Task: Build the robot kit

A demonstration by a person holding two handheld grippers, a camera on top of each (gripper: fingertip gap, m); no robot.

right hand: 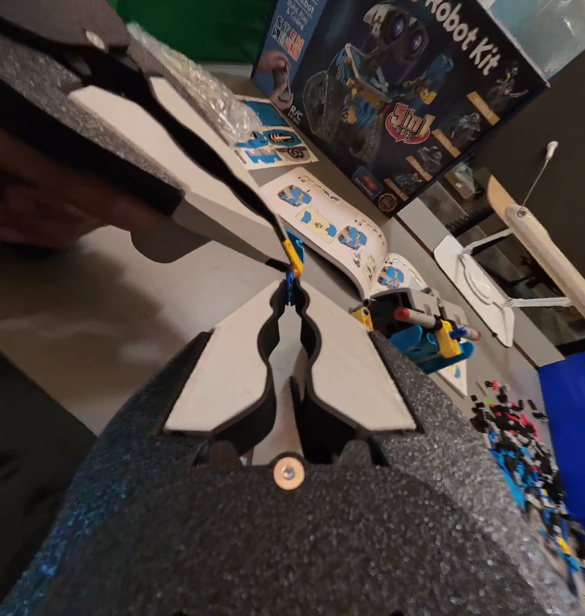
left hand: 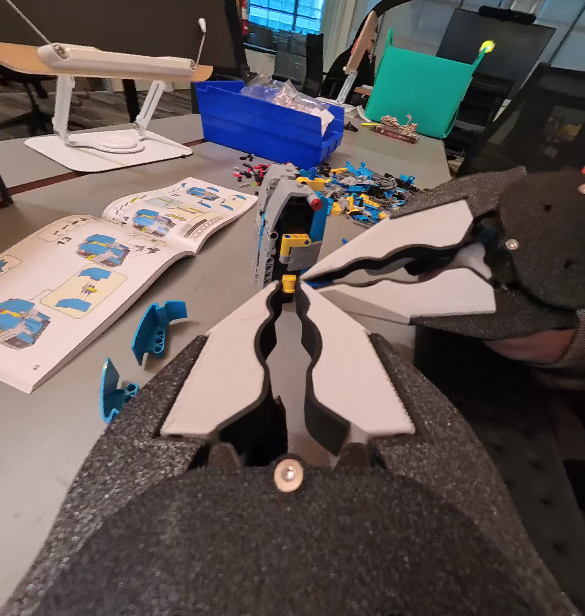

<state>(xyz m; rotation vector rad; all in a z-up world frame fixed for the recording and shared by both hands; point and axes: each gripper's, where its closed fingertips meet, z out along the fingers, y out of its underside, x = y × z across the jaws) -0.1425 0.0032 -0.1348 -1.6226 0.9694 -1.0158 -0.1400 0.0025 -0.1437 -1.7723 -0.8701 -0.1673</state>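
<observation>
Far left on the grey table [left hand: 201,316]: open instruction booklet [left hand: 111,266], lying flat, with a white stand [left hand: 107,143] beyond it. Just right of the booklet, near edge: two loose blue curved panels [left hand: 157,328], each resting apart from the other.

Centre: left gripper [left hand: 288,288], jaws drawn narrow and pinching a small yellow piece [left hand: 288,282] at the very tips, held above the table in front of the upright, partly built model [left hand: 284,226]. Seen from the right wrist view, right gripper [right hand: 290,290] likewise nearly closed, nipping a small blue pin [right hand: 289,280] that meets the yellow piece end to end.

Both parts probably hard plastic: very light, stiff, smooth and apt to twist or pop out of a tip pinch. Best gripped across flat sides, leaving the mating end free.

Far centre: blue bin [left hand: 267,126], open-topped, holding crumpled clear plastic bags [left hand: 284,93]. Right of the model: pile of loose pieces [left hand: 367,196] spread straight on the table, in no container. Far right: green bag [left hand: 417,90], contents hidden.
</observation>
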